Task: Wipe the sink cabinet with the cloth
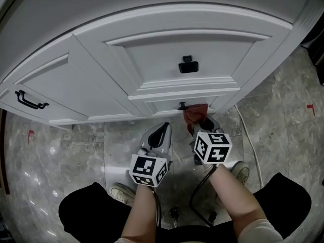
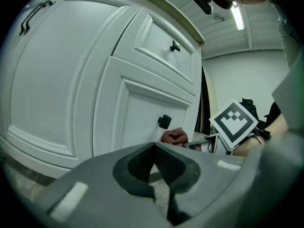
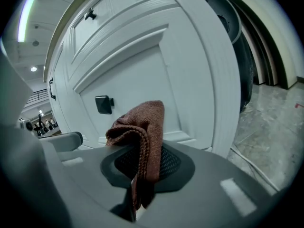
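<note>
A white sink cabinet point(image 1: 167, 54) with black handles fills the upper head view. My right gripper point(image 1: 202, 123) is shut on a reddish-brown cloth point(image 1: 194, 113), held low against the cabinet's bottom door just right of a black knob point(image 1: 181, 105). In the right gripper view the cloth point(image 3: 141, 132) hangs folded between the jaws, close to the door panel point(image 3: 142, 84) beside the knob point(image 3: 103, 104). My left gripper point(image 1: 160, 135) is shut with nothing in it, a little to the left and back from the door. The left gripper view shows the cloth point(image 2: 174, 137) and knob point(image 2: 164, 121).
Grey marble floor point(image 1: 76, 146) lies below the cabinet. A white cable point(image 1: 250, 140) runs along the floor at right. The person's shoes point(image 1: 121, 191) and dark trousers are at the bottom. A long black handle point(image 1: 29, 101) is on the left door.
</note>
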The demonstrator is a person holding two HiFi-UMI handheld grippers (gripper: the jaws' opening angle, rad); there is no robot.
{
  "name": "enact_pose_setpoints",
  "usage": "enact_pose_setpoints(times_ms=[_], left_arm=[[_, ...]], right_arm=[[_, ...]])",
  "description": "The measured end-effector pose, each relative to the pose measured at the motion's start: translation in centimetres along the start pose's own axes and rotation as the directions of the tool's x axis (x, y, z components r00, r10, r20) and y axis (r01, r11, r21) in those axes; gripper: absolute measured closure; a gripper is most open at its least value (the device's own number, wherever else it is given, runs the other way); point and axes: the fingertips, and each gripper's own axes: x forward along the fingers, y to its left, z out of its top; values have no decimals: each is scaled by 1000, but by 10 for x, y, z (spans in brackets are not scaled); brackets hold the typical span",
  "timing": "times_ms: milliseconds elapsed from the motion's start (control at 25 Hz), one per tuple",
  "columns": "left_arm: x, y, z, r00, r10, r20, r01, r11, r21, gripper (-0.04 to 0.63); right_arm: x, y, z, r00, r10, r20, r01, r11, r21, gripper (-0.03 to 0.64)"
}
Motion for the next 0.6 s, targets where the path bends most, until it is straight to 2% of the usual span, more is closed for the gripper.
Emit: enact_pose_setpoints(times_ms=[440, 600], left_arm=[[10, -21, 0, 1000, -17, -13, 18, 1000, 21, 595], [0, -24, 13, 1000, 1, 5, -1, 999, 33, 595]], right_arm=[[-29, -77, 5, 987, -163, -6, 163, 987, 4, 537], [-43, -70, 12, 988, -155, -2, 155, 988, -9, 536]])
